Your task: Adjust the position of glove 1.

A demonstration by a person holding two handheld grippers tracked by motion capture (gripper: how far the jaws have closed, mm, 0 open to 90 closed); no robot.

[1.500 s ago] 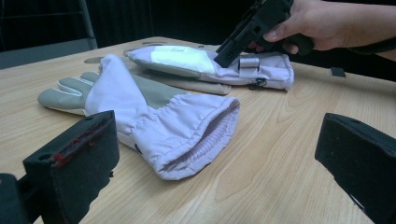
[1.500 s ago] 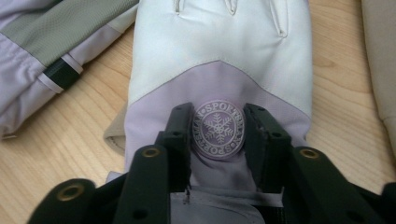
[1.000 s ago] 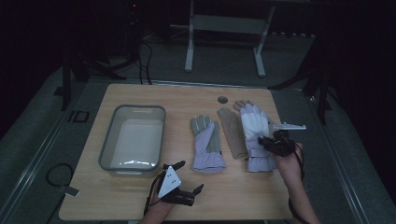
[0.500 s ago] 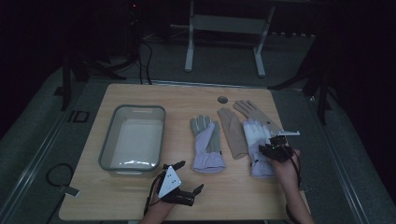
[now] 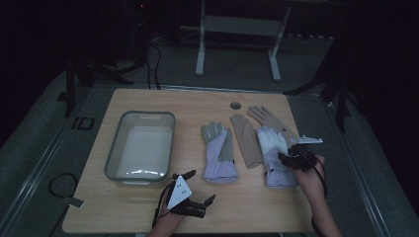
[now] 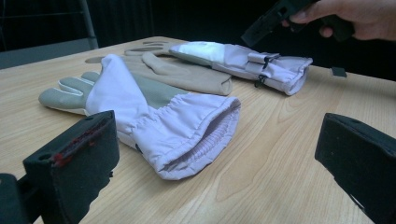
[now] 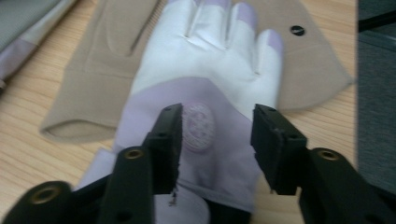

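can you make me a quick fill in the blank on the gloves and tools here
1. The right tool hangs open over the white and lilac glove, which lies partly on a ____ coloured glove.
2. Left of the lilac and grey glove stands a grey rectangular ____.
3. The left tool has its jaws ____, holding nothing.
4. Everything rests on a ____ table.

Missing words: tan; tub; open; wooden

High view: overhead, facing forward over the table (image 5: 148,98). Gripper views: low, close (right nearest), sharing the white glove (image 7: 210,70) (image 6: 243,58) (image 5: 274,148).
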